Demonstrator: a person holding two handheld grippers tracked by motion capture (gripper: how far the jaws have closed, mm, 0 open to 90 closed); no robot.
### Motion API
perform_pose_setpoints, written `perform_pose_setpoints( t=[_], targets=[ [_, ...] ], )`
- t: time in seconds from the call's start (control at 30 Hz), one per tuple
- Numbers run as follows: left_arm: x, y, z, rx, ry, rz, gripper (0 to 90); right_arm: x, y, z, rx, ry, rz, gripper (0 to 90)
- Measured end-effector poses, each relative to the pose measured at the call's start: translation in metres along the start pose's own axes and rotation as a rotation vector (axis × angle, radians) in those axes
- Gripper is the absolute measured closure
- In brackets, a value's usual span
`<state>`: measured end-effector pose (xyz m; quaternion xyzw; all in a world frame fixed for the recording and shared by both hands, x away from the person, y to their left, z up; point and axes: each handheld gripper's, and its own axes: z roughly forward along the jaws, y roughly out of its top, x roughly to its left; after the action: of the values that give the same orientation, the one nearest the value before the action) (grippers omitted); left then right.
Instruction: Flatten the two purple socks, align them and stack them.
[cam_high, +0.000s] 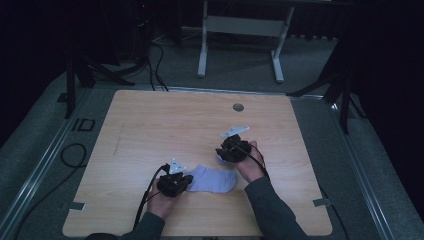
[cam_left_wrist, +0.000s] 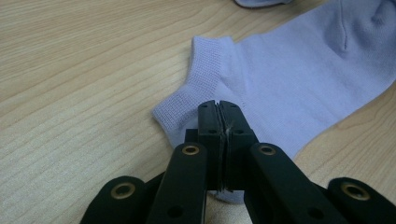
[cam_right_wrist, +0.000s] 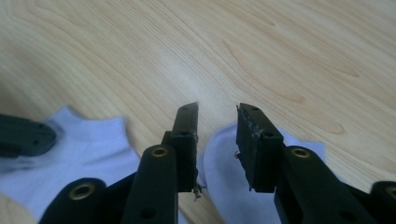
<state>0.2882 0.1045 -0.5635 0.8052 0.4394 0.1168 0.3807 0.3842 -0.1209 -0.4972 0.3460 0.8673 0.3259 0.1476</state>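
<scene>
Two pale lilac ankle socks lie on the light wooden table (cam_high: 150, 130), both in the lower middle of the high view. One pale lilac sock (cam_high: 214, 179) is spread flat between the person's hands, its ribbed cuff pointing towards the left of the frame. The left gripper (cam_high: 186, 180) sits at that cuff end, held by the left hand (cam_high: 161, 201) coming up from the bottom edge. In the left gripper view its black jaws are pressed together over the edge of this flat sock (cam_left_wrist: 299, 79), just beside the ribbed cuff, with fabric spreading out to the upper right of the frame; whether cloth is actually pinched between the pads cannot be told for certain, though the jaws meet right on the sock's border.

A second lilac sock (cam_high: 220, 159) peeks out as a small pale patch under the right gripper (cam_high: 226, 150), slightly above and right of the first. In the right gripper view the jaws stand apart with a clear gap, and the second sock (cam_right_wrist: 224, 182) lies on the wood directly below and between them, while the flat sock (cam_right_wrist: 88, 149) shows at lower left of that frame, with the dark tip of the left gripper (cam_right_wrist: 23, 135) at the left edge. A grey round grommet (cam_high: 238, 107) sits in the table near its far edge.
</scene>
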Motion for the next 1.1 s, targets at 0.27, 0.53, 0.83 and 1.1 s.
perform_pose_setpoints(
  t=[0.27, 0.53, 0.83, 1.1],
  targets=[
    [0.0, 0.0, 0.0, -0.002, -0.002, -0.002, 87.5, -0.008, 0.007, 0.028, 0.084, 0.012, 0.056, 58.4],
    [-0.001, 0.0, 0.0, -0.001, -0.002, 0.002, 87.0, -0.013, 0.002, 0.053, 0.18, 0.025, 0.116, 60.7],
    [-0.001, 0.0, 0.0, -0.001, -0.003, 0.001, 86.9, -0.02, 0.0, 0.054, 0.182, 0.019, 0.165, 86.3],
    [-0.001, 0.0, 0.001, -0.002, -0.003, 0.001, 86.9, -0.02, 0.0, 0.045, 0.134, 0.055, 0.186, 88.9]
  ],
)
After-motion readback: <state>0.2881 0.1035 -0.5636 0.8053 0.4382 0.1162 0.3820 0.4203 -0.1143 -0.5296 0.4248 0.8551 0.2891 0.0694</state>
